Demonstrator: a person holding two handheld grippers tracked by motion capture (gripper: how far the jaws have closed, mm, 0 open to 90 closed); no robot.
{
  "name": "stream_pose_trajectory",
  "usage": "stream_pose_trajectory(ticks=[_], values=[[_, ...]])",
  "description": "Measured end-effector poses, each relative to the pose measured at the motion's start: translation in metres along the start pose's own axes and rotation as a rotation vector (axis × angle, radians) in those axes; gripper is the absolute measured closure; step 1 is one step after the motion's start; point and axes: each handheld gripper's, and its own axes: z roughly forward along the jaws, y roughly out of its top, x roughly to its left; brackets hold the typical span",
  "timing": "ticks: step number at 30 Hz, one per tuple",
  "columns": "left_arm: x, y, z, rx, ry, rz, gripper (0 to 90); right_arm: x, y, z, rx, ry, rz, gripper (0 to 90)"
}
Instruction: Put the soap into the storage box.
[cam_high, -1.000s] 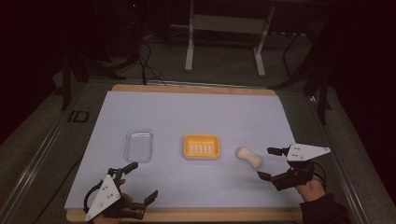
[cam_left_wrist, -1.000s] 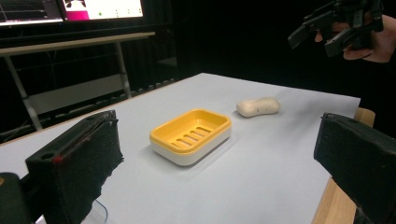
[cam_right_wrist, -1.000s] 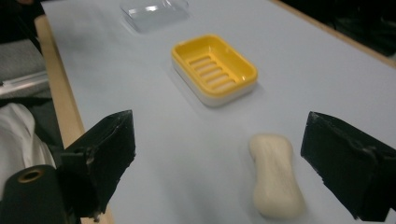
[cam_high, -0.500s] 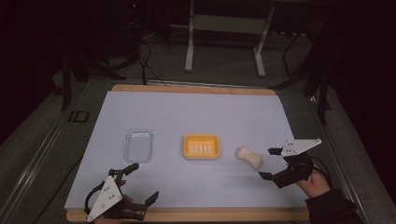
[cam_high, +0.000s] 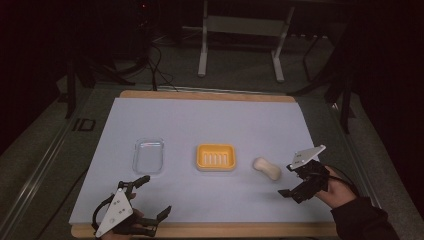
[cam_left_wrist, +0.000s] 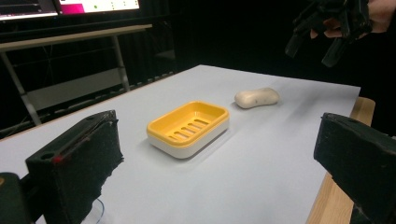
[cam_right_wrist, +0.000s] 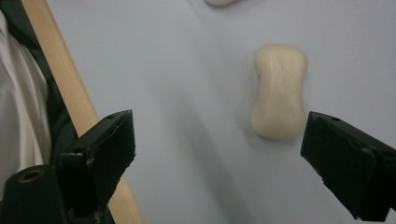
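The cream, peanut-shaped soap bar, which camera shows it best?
The right gripper view: the cream, peanut-shaped soap bar lies close and whole between the open jaws. The high view shows it small; the left gripper view shows it far off beyond the yellow soap dish.

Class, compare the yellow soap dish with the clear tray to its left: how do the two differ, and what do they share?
The yellow soap dish is opaque, bright yellow on a white base; the clear tray is see-through and colourless. The soap dish has slots in its floor; the tray's floor looks plain. The soap dish lies crosswise, the tray lengthwise. Both are empty rounded rectangles on the white mat.
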Motion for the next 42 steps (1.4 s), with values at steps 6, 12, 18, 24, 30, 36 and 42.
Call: stream_pose_trajectory(ticks=[6,12,18,24,30,36,42], values=[[0.0,0.0,0.0,0.003,0.0,0.0,0.9,0.001,0.002,0.006,0.057,0.011,-0.014,9.8],[0.0,0.0,0.001,0.004,-0.004,0.002,0.9,0.001,0.002,0.01,0.119,0.015,-0.005,9.8],[0.0,0.0,0.001,0.005,-0.001,0.003,0.9,-0.002,0.0,0.015,0.187,0.022,0.024,9.9],[0.0,0.0,0.001,0.005,0.001,0.004,0.9,-0.005,-0.001,0.022,0.288,0.039,0.057,9.9],[0.0,0.0,0.001,0.007,0.0,0.005,0.9,-0.008,-0.001,0.024,0.33,0.048,0.077,9.9],[0.0,0.0,0.001,0.008,-0.003,0.004,0.9,-0.01,-0.001,0.03,0.413,0.073,0.094,9.9],[0.0,0.0,0.002,0.008,-0.002,0.005,0.9,-0.015,-0.002,0.032,0.479,0.067,0.11,9.9]])
